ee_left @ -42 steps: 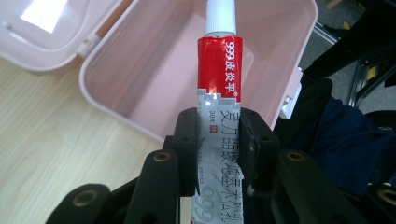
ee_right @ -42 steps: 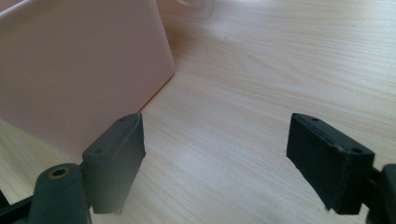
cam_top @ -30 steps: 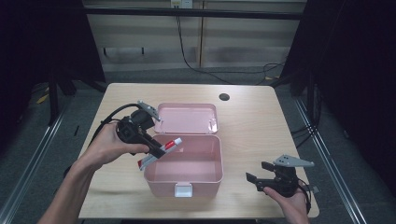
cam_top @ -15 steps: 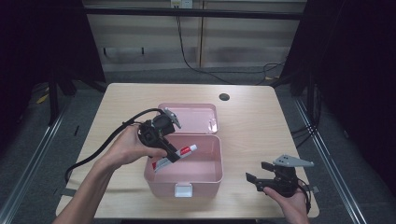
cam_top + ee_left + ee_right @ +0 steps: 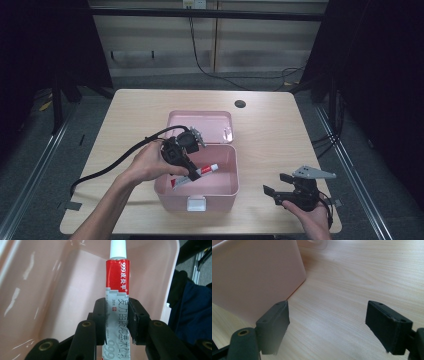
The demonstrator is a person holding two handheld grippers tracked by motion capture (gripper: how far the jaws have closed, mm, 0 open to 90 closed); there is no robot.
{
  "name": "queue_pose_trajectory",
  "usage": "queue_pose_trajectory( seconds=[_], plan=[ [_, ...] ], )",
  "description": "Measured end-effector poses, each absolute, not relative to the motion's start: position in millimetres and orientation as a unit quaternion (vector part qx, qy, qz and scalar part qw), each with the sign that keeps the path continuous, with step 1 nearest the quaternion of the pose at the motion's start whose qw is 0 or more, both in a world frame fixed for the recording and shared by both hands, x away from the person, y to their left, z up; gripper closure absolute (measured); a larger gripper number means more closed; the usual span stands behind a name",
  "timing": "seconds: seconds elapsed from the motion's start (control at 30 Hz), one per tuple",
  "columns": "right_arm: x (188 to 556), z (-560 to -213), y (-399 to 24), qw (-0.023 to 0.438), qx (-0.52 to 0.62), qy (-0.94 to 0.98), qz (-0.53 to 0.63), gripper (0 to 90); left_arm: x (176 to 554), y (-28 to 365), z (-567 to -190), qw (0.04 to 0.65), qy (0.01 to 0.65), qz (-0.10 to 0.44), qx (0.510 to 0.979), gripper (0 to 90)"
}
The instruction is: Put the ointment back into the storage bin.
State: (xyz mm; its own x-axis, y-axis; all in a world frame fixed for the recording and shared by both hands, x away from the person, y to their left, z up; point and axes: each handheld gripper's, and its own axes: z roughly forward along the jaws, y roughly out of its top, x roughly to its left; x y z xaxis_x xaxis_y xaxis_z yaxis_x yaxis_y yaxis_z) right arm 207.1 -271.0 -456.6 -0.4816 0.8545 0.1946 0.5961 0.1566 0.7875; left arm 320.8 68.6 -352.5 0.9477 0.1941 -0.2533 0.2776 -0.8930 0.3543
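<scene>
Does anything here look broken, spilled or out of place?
Nothing stands out. The pink box sits open on the table, lid back, undamaged. The left gripper holds a red-and-silver tube over the box, cap on, no leak. The right gripper rests open on the table beside the box.

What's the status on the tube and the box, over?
Left tongs shut on the tube, over the open pink box. Right tongs open, empty, on the table. Nothing in the way.

Dim room, grey floor
</scene>
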Motion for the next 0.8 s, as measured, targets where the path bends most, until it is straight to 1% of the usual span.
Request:
queue_pose_trajectory(
  seconds=[0.1, 0.13, 0.2, 0.5, 0.8],
  plan=[
    [207.4, -456.8, -270.8, 0.15, 0.487, 0.746, 0.43, 19.0, 318.9, 66.4, -356.5, 0.191, 0.118, -0.108, 0.968, 70.3],
    [207.5, -456.8, -270.5, 0.149, 0.488, 0.745, 0.429, 19.0, 318.4, 64.1, -359.7, 0.18, 0.114, -0.114, 0.97, 70.4],
    [207.5, -456.8, -270.4, 0.149, 0.488, 0.746, 0.429, 19.0, 317.5, 63.0, -362.4, 0.185, 0.116, -0.114, 0.969, 70.4],
    [207.3, -456.7, -270.5, 0.15, 0.486, 0.746, 0.43, 19.0, 316.5, 51.2, -380.9, 0.168, 0.104, -0.135, 0.971, 70.4],
    [207.5, -457.1, -270.5, 0.148, 0.487, 0.747, 0.428, 18.8, 316.6, 45.5, -391.0, 0.152, 0.102, -0.142, 0.973, 70.4]
  ],
)
